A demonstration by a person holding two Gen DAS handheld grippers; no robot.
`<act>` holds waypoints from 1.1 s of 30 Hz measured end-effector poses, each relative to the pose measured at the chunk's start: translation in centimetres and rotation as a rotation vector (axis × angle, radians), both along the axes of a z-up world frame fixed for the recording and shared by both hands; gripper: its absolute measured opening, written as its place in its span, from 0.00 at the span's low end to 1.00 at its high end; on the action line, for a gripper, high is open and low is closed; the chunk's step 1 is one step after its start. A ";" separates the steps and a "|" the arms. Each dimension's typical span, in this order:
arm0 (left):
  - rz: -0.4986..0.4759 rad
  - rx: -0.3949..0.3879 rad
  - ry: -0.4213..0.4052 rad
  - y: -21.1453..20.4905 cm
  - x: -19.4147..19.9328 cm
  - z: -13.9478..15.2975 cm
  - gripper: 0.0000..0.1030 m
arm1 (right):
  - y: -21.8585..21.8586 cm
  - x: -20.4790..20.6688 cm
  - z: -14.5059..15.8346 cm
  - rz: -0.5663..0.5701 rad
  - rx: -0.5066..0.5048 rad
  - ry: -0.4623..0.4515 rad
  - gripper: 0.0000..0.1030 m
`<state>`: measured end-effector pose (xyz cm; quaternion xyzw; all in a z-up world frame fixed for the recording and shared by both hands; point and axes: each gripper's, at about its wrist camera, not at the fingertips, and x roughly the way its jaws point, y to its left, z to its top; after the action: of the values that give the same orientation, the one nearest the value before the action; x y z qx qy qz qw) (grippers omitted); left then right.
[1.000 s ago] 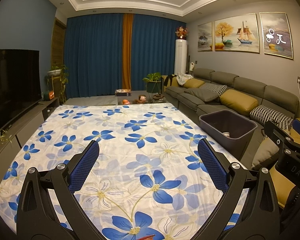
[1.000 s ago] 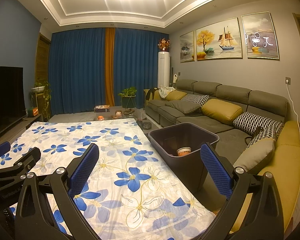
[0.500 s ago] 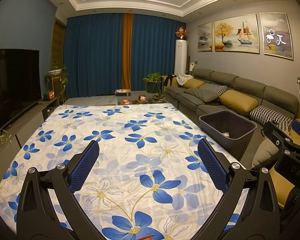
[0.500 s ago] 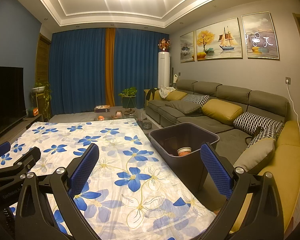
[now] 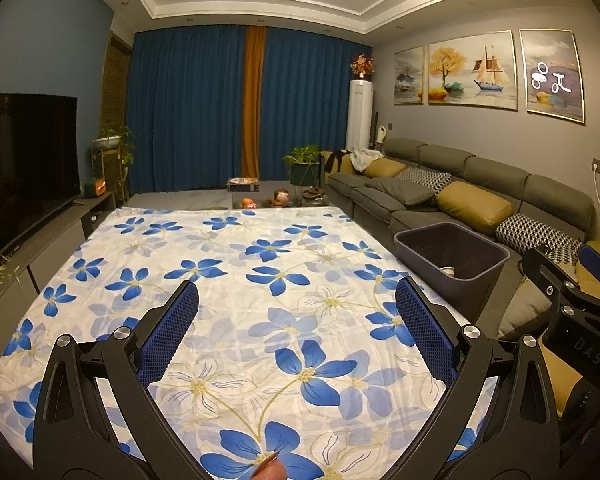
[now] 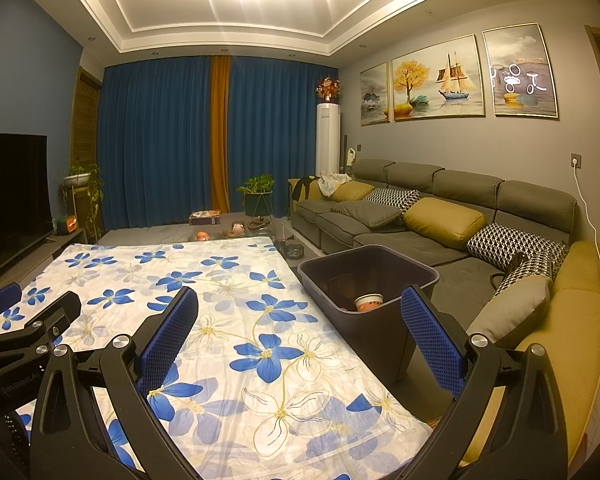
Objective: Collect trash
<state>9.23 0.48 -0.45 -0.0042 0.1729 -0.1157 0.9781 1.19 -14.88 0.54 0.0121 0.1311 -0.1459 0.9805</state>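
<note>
nothing really moved since a second ago, both views sit almost exactly as before. left claw (image 5: 296, 304) hanging over the flowered cloth (image 5: 236, 280) on the tabletop, blue pads wide apart, nothing between them. same deal for the right claw (image 6: 300, 312): spread wide, empty, parked over the right edge of that cloth. poking into the left corner of the right wrist view, the left claw's black frame, so the two are side by side and close.

just past the right claw's right pad, a dark plastic bin (image 6: 384, 332) standing on the floor right against the tabletop's right side, between it and the sofa. down inside it, one paper cup (image 6: 369, 303), white with an orange band, lying at the bottom. same bin (image 5: 484, 276) shows in the left wrist view with a bit of the cup (image 5: 447, 271) peeking over the rim. no loose trash visible anywhere on the cloth, just the blue flower print.

further out: long grey sofa (image 6: 440, 216) along the right wall with mustard and patterned cushions, three framed paintings (image 6: 440, 80) above it. dark tv (image 5: 24, 164) on a low cabinet at left. at the back, blue curtains (image 5: 188, 112) with an orange strip, white standing air conditioner (image 5: 360, 114), potted plant (image 5: 303, 160). tiny bit of a fingertip (image 5: 269, 473) at the bottom edge of the left wrist view.
</note>
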 end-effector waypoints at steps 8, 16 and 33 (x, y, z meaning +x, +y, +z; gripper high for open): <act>-0.009 -0.001 -0.017 0.3 -0.2 0.2 0.94 | -0.1 0.0 0.0 -0.001 0.000 0.000 0.95; 0.007 0.007 -0.011 0.6 0.0 0.1 0.82 | 0.1 0.0 -0.1 0.002 -0.001 0.001 0.95; 0.018 0.012 -0.007 0.9 0.1 0.4 0.85 | 0.2 0.0 -0.3 0.007 -0.001 -0.001 0.95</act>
<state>9.30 1.43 -0.10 0.0003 0.1701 -0.1057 0.9797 1.23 -14.65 0.25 0.0111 0.1307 -0.1427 0.9810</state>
